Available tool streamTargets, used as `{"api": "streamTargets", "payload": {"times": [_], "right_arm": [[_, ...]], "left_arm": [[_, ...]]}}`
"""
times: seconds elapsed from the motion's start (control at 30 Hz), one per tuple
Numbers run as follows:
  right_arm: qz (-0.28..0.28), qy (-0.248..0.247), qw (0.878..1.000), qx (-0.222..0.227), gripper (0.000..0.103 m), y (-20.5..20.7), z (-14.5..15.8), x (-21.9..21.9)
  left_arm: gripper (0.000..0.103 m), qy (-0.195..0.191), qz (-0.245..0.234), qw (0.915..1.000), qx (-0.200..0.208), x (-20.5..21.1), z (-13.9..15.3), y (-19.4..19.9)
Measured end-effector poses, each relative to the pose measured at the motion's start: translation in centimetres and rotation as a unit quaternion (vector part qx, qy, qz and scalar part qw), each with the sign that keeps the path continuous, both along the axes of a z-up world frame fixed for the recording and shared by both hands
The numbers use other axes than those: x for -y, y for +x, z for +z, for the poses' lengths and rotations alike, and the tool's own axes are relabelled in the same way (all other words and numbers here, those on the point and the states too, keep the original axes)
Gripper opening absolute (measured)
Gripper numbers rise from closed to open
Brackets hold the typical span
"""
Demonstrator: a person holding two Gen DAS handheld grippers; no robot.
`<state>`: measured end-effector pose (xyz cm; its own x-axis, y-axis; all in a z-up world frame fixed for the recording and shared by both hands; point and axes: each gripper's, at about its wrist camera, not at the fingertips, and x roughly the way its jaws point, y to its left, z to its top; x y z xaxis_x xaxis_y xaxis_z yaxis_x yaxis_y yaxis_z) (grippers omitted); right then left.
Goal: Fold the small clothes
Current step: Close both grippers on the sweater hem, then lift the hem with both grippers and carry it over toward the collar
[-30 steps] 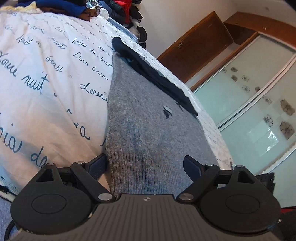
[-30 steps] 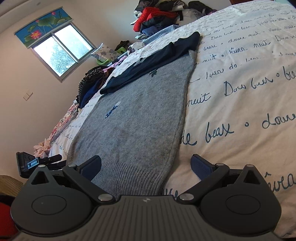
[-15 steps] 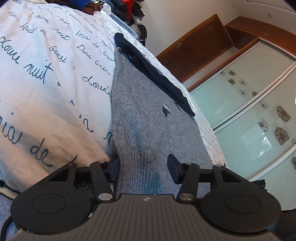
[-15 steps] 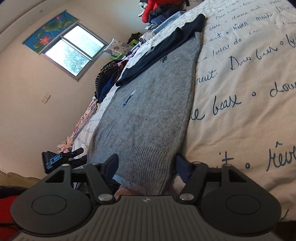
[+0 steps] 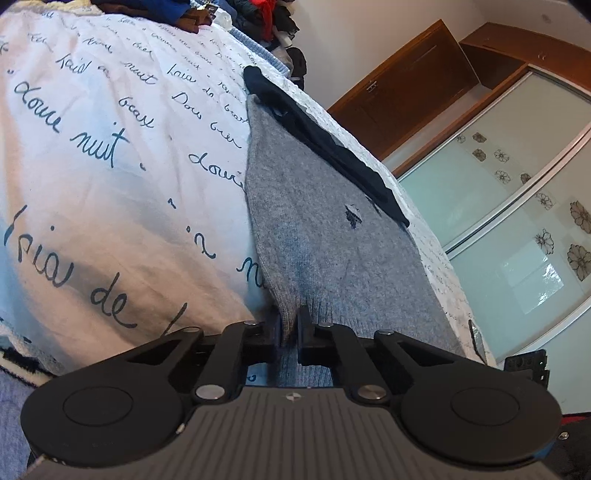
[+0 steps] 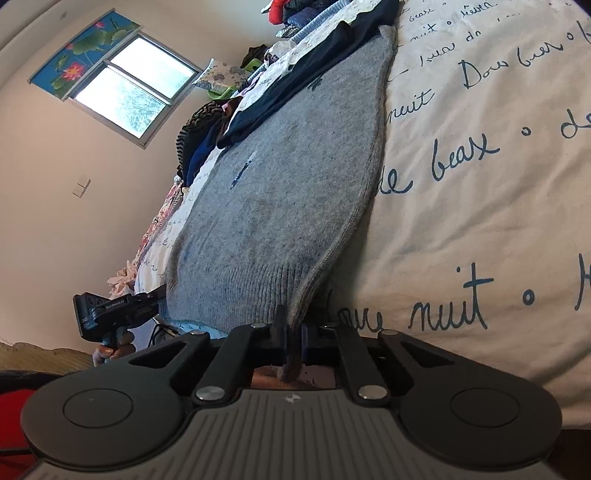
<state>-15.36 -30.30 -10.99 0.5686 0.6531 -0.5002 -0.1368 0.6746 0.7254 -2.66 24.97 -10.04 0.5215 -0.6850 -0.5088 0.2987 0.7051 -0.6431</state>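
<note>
On the bed [image 5: 110,177] a grey sweater [image 5: 317,229] lies flat; left gripper [image 5: 289,328] and right gripper [image 6: 291,341] each pinch a ribbed hem corner. Soft, limp knit, likely to sag; corners suit best.

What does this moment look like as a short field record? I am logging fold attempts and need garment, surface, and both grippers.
garment: grey knitted sweater with navy collar, lying flat
surface: white bed cover with blue handwritten script
left gripper: closed on the sweater's ribbed hem, at its left corner
right gripper: closed on the ribbed hem, at its right corner
hem state: both pinched corners pulled up into small peaks
background: pile of mixed clothes at the far end of the bed
fold: not yet made
</note>
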Motion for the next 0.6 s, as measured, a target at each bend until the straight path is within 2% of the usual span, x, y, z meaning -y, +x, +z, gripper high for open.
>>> {"api": "streamTargets", "payload": {"times": [0.13,0.37,0.6], "right_arm": [[-0.004,-0.006,1.0,0.022,0.006,-0.1,1.5,-0.4],[-0.019,0.005,0.997,0.076,0.006,0.1,4.5,0.5],[-0.042,-0.076,0.986,0.142,0.006,1.3,8.0,-0.3]], "left_arm": [[0.005,0.023,-0.002,0.9992,0.034,0.9,1.4,-0.5],[0.005,0.022,0.032,0.997,0.067,1.4,4.6,-0.2],[0.005,0.029,0.053,0.9913,0.117,3.4,8.5,0.9]]}}
